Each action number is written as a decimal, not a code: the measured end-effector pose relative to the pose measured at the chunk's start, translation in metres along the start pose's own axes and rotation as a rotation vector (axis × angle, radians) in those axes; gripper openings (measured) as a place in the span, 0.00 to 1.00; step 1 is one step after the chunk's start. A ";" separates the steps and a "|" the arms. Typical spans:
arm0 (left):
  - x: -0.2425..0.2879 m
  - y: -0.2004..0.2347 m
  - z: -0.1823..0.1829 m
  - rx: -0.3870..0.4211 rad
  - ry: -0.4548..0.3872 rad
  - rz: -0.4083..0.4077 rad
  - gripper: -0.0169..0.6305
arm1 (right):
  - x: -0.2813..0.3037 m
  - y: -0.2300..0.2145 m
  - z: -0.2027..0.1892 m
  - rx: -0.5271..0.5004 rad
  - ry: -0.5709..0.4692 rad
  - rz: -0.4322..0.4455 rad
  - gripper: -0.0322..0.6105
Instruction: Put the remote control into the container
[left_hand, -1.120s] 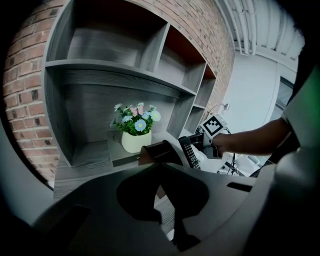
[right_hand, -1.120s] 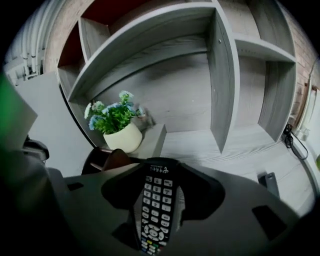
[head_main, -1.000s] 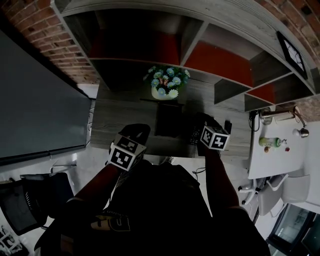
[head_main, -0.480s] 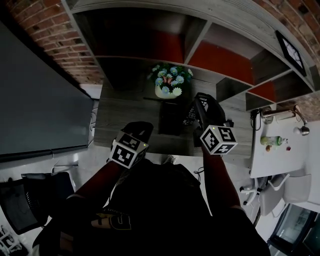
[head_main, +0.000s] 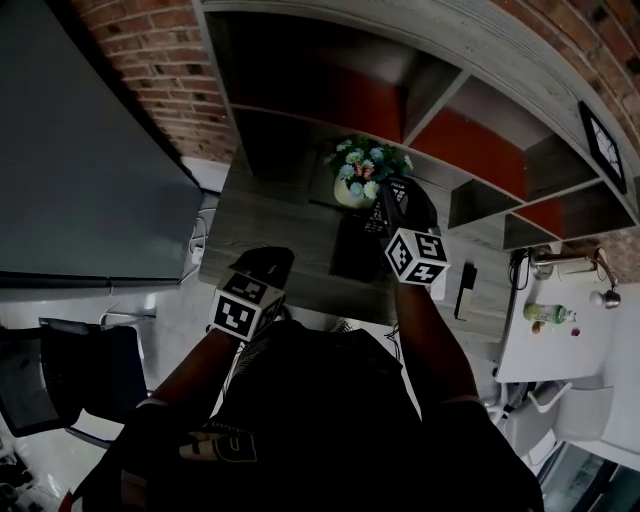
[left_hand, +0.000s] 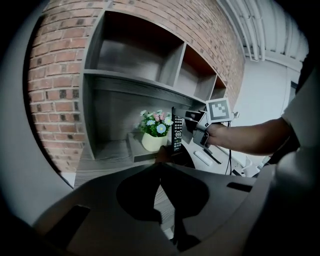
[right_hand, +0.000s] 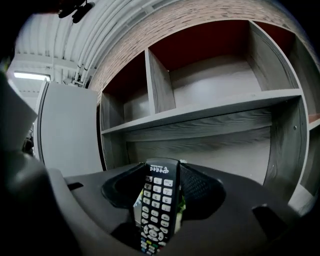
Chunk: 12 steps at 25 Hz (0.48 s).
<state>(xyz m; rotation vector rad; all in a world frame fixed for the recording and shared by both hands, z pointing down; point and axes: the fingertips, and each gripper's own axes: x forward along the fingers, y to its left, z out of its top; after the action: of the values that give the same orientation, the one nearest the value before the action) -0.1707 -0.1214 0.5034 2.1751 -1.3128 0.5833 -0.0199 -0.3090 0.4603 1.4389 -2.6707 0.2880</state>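
My right gripper (head_main: 393, 203) is shut on a black remote control (head_main: 381, 217) and holds it upright above the desk, close to the flower pot (head_main: 361, 177). In the right gripper view the remote (right_hand: 158, 207) stands between the jaws, buttons facing the camera. In the left gripper view the remote (left_hand: 176, 133) hangs over a dark box-shaped container (head_main: 352, 250). My left gripper (head_main: 267, 263) hovers at the desk's near left edge, its jaws together with nothing between them (left_hand: 160, 168).
A grey shelf unit (head_main: 470, 120) with red-backed compartments rises behind the desk (head_main: 255, 215). A second slim black item (head_main: 461, 291) lies on the desk's right part. A white side table (head_main: 560, 345) with a green bottle stands at the right, a chair (head_main: 70, 380) at the left.
My right gripper has lifted the remote off the desk and carried it up and away, toward the flower pot and over the container. The left gripper has shifted only slightly.
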 end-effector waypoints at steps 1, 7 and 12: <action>-0.002 0.003 -0.001 -0.010 -0.003 0.009 0.04 | 0.001 0.001 -0.004 0.001 0.006 0.003 0.39; -0.003 0.004 -0.005 -0.026 -0.009 0.016 0.04 | -0.009 0.007 -0.036 0.013 0.084 0.010 0.39; 0.002 -0.003 -0.002 -0.013 -0.002 -0.024 0.04 | -0.028 0.014 -0.066 0.027 0.173 0.008 0.39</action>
<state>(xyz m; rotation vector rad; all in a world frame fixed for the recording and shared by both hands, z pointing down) -0.1668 -0.1203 0.5059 2.1781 -1.2864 0.5626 -0.0167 -0.2645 0.5188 1.3438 -2.5440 0.4299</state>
